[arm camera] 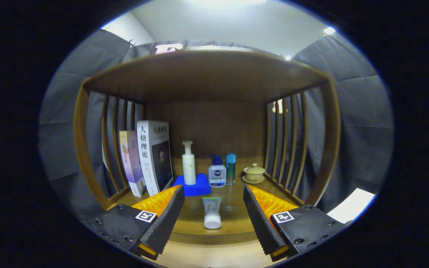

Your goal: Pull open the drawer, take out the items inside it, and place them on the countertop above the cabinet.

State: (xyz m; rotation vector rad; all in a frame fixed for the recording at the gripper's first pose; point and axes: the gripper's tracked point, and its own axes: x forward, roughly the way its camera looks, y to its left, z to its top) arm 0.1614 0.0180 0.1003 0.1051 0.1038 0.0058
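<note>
- Wooden surface (233, 214) under a slatted shelf frame, grey cloth walls around.
- Books (151, 158) stand against left slats; pump bottle (188, 162) on blue cloth (196, 186), two small bottles (222, 171), lidded cup (254, 173) lined up at back, likely kept clear of front.
- Tube (212, 213) lies cap-forward on surface, between fingers.
- Gripper (212, 208) fingers wide apart, holding nothing, touching nothing.
- Drawer not visible.
</note>
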